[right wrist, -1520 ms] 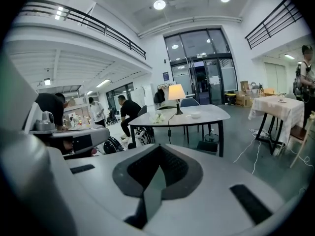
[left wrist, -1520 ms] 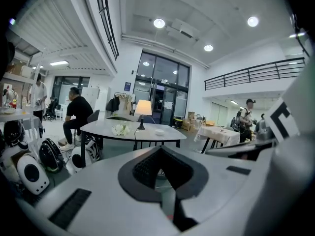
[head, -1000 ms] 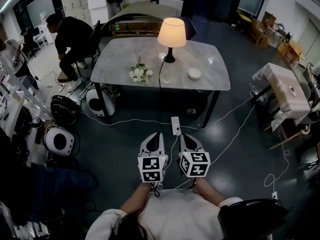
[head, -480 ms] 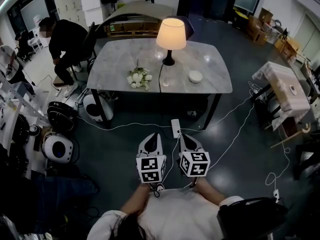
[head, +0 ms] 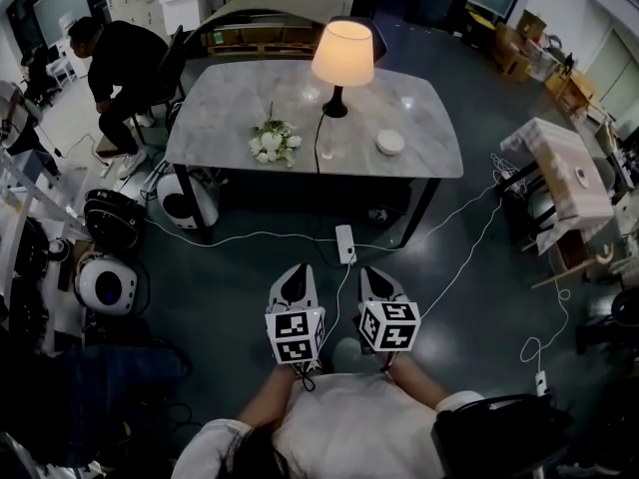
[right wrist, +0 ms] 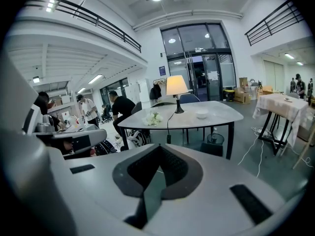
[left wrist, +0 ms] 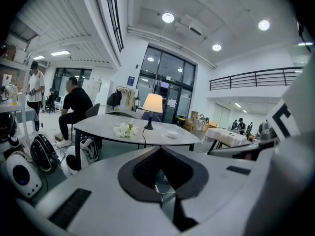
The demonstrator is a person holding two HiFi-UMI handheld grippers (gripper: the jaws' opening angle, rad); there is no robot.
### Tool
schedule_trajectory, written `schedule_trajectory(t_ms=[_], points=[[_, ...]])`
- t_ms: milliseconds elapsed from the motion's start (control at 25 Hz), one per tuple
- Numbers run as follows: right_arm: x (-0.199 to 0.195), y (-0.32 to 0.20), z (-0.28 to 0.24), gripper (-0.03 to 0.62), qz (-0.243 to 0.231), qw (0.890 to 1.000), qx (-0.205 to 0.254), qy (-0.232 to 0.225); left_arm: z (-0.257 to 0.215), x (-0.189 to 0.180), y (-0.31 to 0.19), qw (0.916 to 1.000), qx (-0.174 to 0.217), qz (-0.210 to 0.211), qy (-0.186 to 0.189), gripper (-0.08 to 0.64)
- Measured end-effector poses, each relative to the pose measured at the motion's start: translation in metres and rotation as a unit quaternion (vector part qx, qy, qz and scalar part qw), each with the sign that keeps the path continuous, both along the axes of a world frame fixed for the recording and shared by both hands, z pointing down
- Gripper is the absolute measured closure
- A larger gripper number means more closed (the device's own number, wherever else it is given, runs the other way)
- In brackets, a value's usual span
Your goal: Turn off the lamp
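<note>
The lamp [head: 342, 53] is lit, with a cream shade on a black stem, and stands on the far half of the grey marble table [head: 225, 118]. Its black cord [head: 319, 143] runs over the near edge toward a white power strip [head: 345, 243] on the floor. My left gripper [head: 296, 275] and right gripper [head: 375, 275] are held side by side over the dark floor, well short of the table, both shut and holding nothing. The left gripper view shows the left gripper [left wrist: 160, 154] pointing at the lamp [left wrist: 152, 103]. The right gripper [right wrist: 158, 149] likewise faces the lamp [right wrist: 176, 85].
White flowers [head: 270, 143] and a white bowl [head: 390, 143] lie on the table. A person in black [head: 125, 53] sits at its far left. Round white-and-black machines [head: 105, 282] stand on the floor at left, and a cloth-covered table [head: 559, 168] at right. White cables [head: 469, 257] cross the floor.
Both grippers have drifted a little forward and lower toward the table, staying side by side and shut. The lamp stays lit.
</note>
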State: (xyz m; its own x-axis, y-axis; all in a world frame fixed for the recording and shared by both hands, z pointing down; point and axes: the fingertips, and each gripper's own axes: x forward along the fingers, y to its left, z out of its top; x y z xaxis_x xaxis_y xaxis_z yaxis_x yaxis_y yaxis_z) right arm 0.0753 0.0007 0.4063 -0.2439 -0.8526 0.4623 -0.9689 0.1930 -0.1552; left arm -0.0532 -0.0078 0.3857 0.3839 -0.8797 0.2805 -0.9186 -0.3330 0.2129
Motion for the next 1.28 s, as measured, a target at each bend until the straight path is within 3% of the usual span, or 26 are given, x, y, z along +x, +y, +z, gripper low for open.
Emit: schedule_trajectory(t_ms=[600, 920, 1280], points=[[0.002, -0.063, 0.006, 0.594, 0.0, 1.0, -0.004, -0.015, 0.012, -0.023, -0.038, 0.9991, -0.018, -0.033, -0.022, 0.565], [0.016, -0.099, 0.019, 0.594, -0.002, 1.0, -0.026, -0.015, 0.026, -0.013, -0.065, 0.998, -0.04, -0.039, -0.028, 0.565], [0.028, -0.165, 0.019, 0.594, -0.042, 0.998, -0.04, -0.007, 0.028, 0.004, -0.124, 0.9958, -0.055, -0.066, -0.03, 0.565]])
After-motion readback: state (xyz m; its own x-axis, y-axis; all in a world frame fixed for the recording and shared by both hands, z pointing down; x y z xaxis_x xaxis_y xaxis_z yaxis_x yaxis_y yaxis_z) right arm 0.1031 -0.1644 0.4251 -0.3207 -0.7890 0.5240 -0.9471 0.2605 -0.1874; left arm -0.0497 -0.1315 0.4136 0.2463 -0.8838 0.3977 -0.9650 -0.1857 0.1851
